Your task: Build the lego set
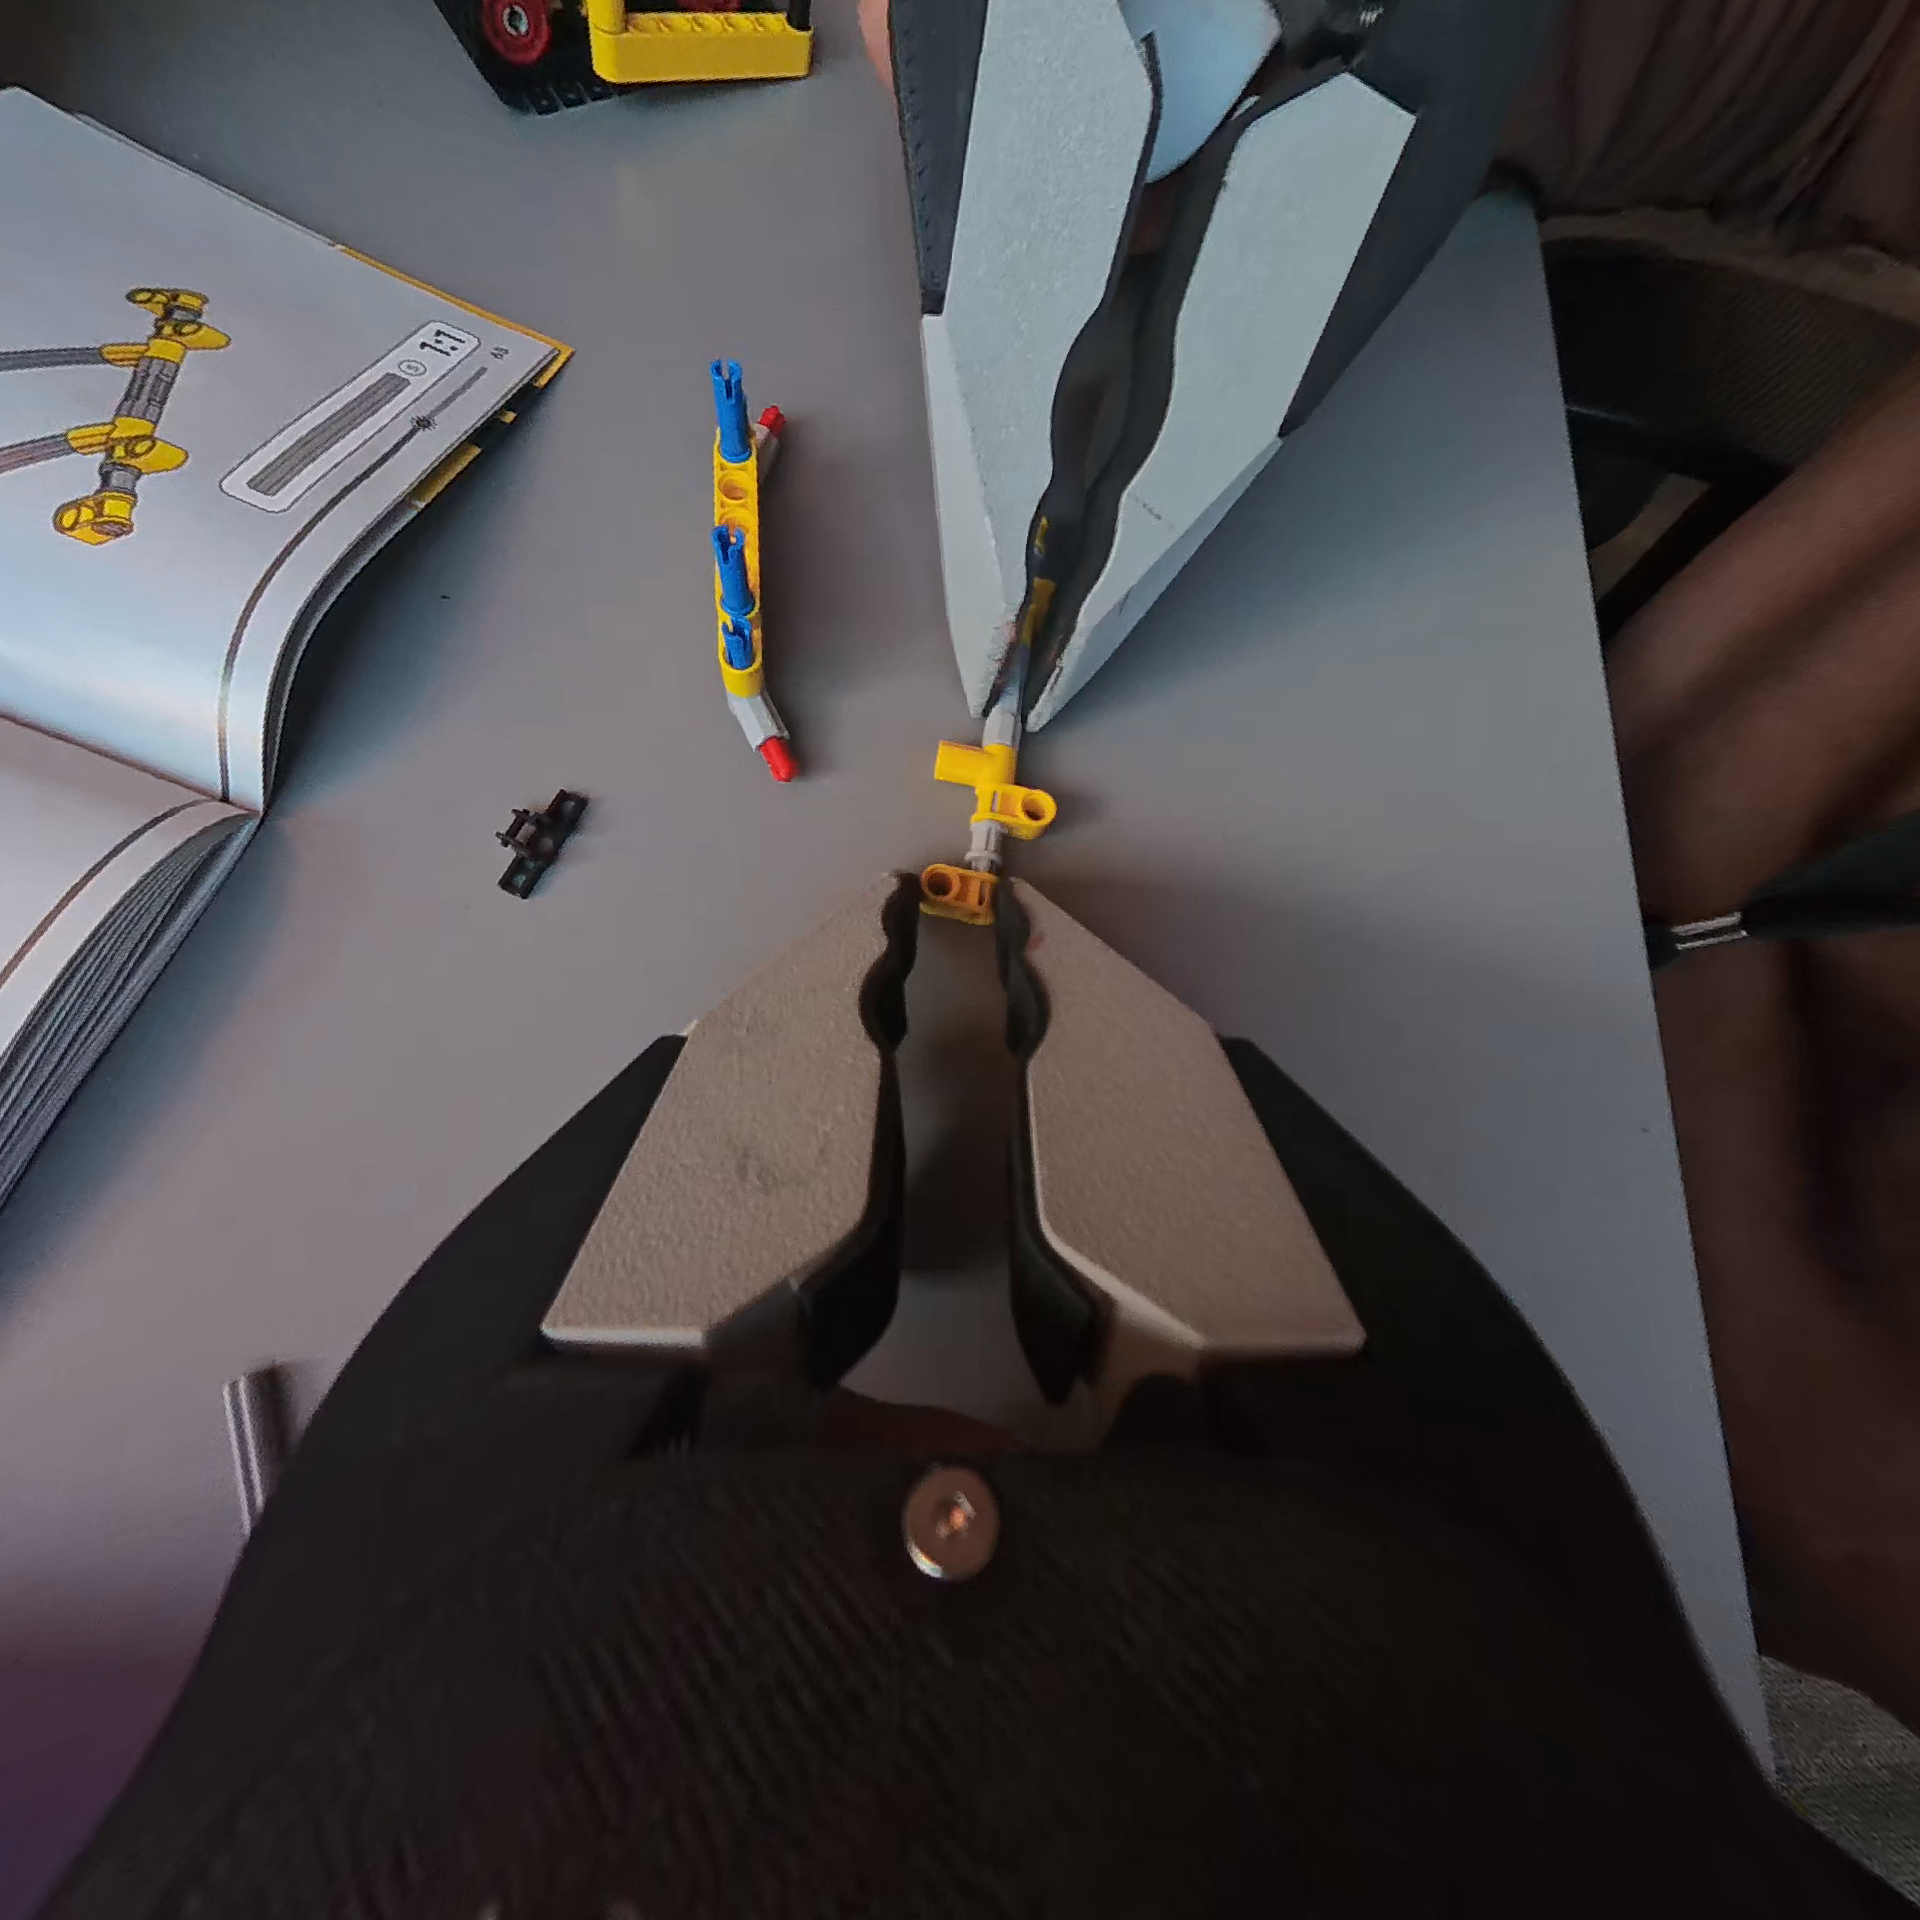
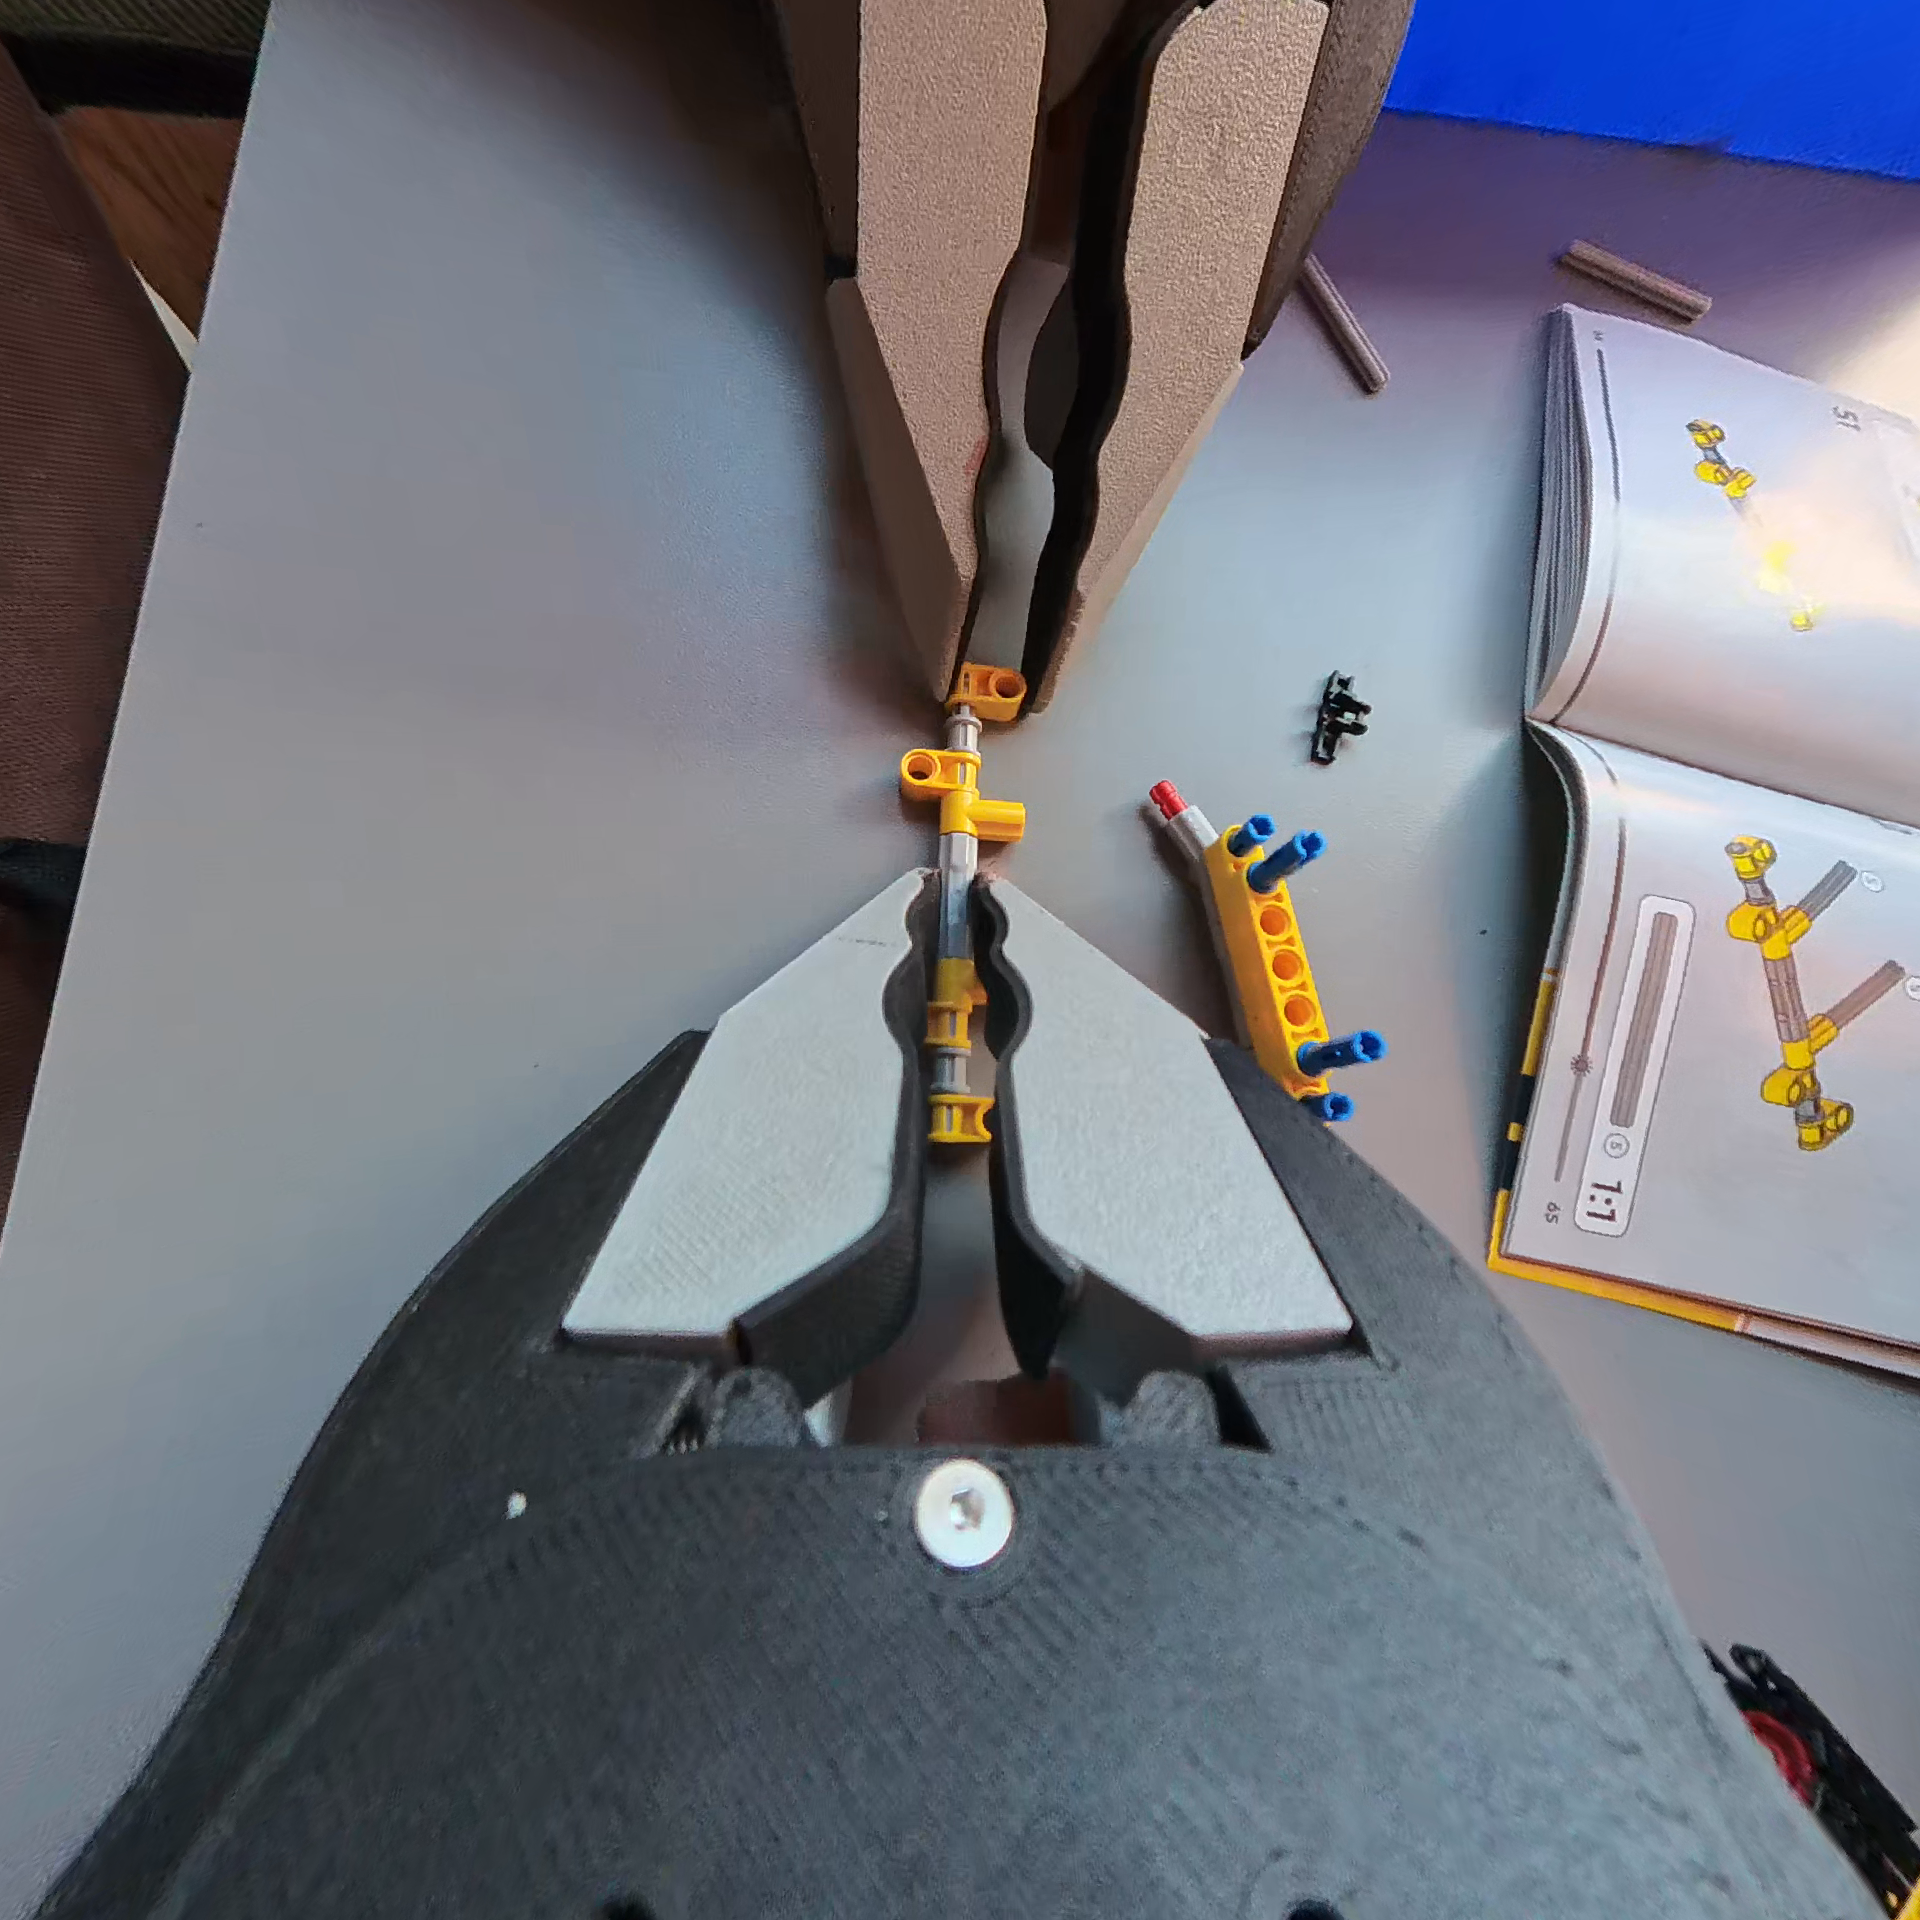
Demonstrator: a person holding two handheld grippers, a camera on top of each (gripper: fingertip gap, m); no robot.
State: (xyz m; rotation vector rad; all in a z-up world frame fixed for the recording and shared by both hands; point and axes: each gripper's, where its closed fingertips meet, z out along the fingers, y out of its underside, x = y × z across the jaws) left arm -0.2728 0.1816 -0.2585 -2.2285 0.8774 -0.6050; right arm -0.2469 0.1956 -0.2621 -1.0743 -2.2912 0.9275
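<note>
A grey axle with several yellow connectors (image 1: 994, 795) (image 2: 958, 810) is held between both grippers just above the grey table. My left gripper (image 1: 958, 896) is shut on the yellow end connector (image 1: 956, 891) (image 2: 987, 691). My right gripper (image 2: 951, 883) is shut on the axle's other half, with more yellow connectors (image 2: 954, 1023) between its fingers. In the left wrist view the right gripper (image 1: 1013, 717) comes in from the top. In the right wrist view the left gripper (image 2: 992, 696) comes in from the top.
A yellow beam with blue pins and red-tipped grey ends (image 1: 743, 561) (image 2: 1273, 961) lies on the table (image 1: 1299, 935). A small black piece (image 1: 540, 842) (image 2: 1338, 717) lies near the open instruction booklet (image 1: 208, 499) (image 2: 1725, 831). A yellow and black model (image 1: 644, 47) stands at the far edge. Dark rods (image 2: 1345, 327) lie beyond.
</note>
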